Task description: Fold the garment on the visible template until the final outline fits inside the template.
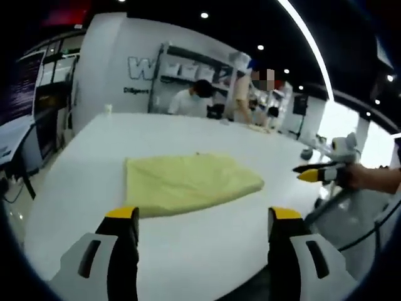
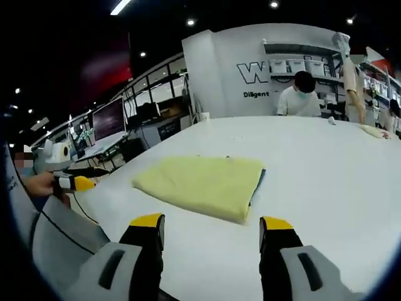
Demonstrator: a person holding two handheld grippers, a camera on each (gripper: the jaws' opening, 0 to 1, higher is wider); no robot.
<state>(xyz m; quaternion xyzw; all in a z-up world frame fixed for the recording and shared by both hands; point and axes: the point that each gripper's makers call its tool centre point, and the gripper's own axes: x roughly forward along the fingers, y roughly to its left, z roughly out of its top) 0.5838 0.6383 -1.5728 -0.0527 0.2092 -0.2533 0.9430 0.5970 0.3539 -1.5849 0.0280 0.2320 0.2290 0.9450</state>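
A pale yellow garment [image 1: 188, 182] lies folded into a flat rectangle on the white table [image 1: 188, 132]. My left gripper [image 1: 203, 216] hovers just short of its near edge, open, with nothing between its yellow-tipped jaws. The right gripper [image 1: 313, 172], held by a hand [image 1: 369, 179], enters from the right, off the table's side. In the right gripper view the same garment [image 2: 203, 182] lies ahead, and a thin dark strip [image 2: 258, 183] shows under its right edge. My right gripper [image 2: 212, 222] is open and holds nothing. The left gripper [image 2: 78, 182] comes in from the left.
The white table [image 2: 326, 169] stretches far beyond the garment. A person in white [image 1: 191, 100] sits at its far side, another person [image 1: 241, 97] stands nearby. A small cup [image 2: 205, 116] stands at the far edge. Shelves and desks line the room.
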